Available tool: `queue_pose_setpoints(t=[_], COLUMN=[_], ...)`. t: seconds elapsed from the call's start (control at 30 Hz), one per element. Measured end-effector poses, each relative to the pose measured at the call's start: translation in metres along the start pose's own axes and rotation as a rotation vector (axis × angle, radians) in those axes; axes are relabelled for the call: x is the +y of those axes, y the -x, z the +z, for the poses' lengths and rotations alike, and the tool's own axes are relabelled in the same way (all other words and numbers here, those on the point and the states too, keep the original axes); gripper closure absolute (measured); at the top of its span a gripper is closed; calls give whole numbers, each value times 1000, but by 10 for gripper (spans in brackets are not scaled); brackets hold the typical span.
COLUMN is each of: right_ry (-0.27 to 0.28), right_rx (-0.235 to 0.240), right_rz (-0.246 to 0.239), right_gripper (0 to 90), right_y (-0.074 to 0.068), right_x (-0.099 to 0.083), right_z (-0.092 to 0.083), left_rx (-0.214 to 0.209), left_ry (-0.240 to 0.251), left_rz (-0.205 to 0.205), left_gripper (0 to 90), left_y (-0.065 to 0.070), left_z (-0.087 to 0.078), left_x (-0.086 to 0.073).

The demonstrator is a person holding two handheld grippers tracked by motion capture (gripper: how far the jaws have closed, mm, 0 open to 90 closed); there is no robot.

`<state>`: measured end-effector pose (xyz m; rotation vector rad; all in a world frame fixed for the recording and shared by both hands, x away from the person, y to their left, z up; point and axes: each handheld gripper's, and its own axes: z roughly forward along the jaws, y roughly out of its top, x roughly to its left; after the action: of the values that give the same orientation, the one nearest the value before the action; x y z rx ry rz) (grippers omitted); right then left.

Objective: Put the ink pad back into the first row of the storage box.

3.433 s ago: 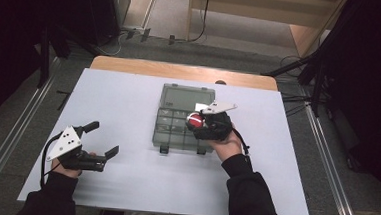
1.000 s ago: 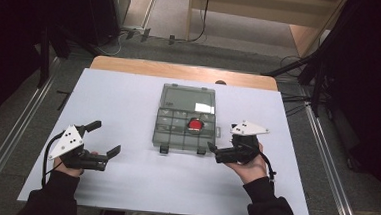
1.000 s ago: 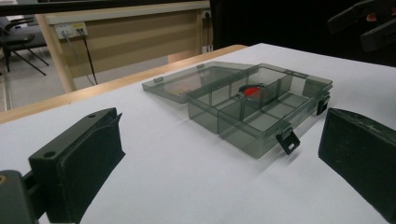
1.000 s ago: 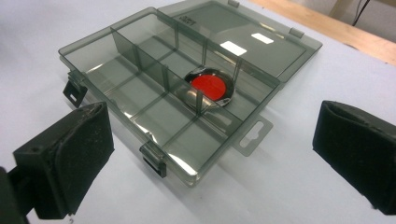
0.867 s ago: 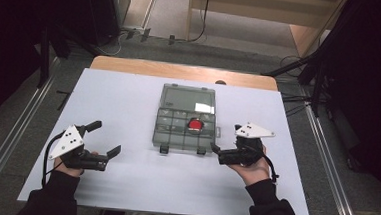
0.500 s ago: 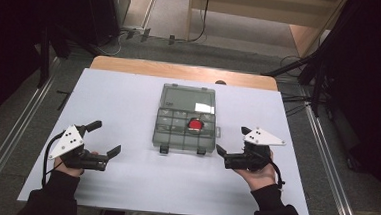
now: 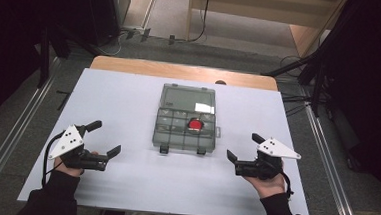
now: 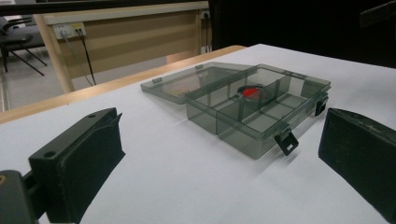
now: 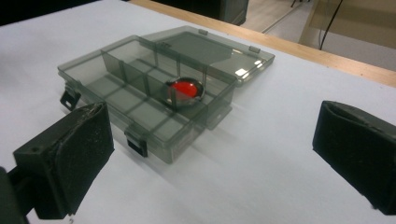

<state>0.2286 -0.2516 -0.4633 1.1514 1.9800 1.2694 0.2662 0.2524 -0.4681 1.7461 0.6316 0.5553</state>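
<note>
A: Position of the organiser box [image 7: 187, 118] relative to both sets of fingers?

B: It sits mid-surface [image 7: 124, 178], between the two grippers and apart from both. Left gripper [image 7: 107, 140] rests at the near left, fingers spread wide, nothing between them. Right gripper [image 7: 241, 146] rests at the near right, fingers likewise spread and empty. Each points inward toward the box. In the left gripper view the box [image 8: 243, 105] shows in the gap between the two black fingers [image 8: 79, 158], well ahead of them; same in the right gripper view [image 9: 154, 88].

A: Box state?

B: Smoke-grey, see-through, lid [image 7: 189, 98] swung fully open and lying flat on the far side. Two black latches hang off the near edge [image 7: 165, 148].

A: Contents?

B: One red round item [image 7: 195, 124] in a compartment of the middle row, toward the right side. In the right gripper view it looks like a red disc in a shiny rim [image 9: 184, 88]. The other compartments look empty.

A: Any writing, labels?

B: None readable. A bright patch on the lid is glare.

A: Counts?

B: One box, one red item, two grippers, two latches. Compartment count: cannot tell exactly.
</note>
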Motion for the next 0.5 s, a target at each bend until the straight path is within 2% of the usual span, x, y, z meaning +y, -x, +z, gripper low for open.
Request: queue_pose_setpoints(t=[0.2, 0.43, 0.5], right_ry=[21, 81, 120], right_rx=[-21, -12, -8], right_rz=[10, 21, 24], right_gripper=[0, 0, 0], right_y=[6, 12, 14], right_x=[-9, -23, -29], right_z=[-5, -10, -11], left_rx=[1, 1, 1], left_ry=[-1, -4, -5], left_rz=[0, 2, 1], left_gripper=[0, 0, 0], left_y=[0, 0, 0], left_z=[0, 0, 0], left_x=[0, 0, 0])
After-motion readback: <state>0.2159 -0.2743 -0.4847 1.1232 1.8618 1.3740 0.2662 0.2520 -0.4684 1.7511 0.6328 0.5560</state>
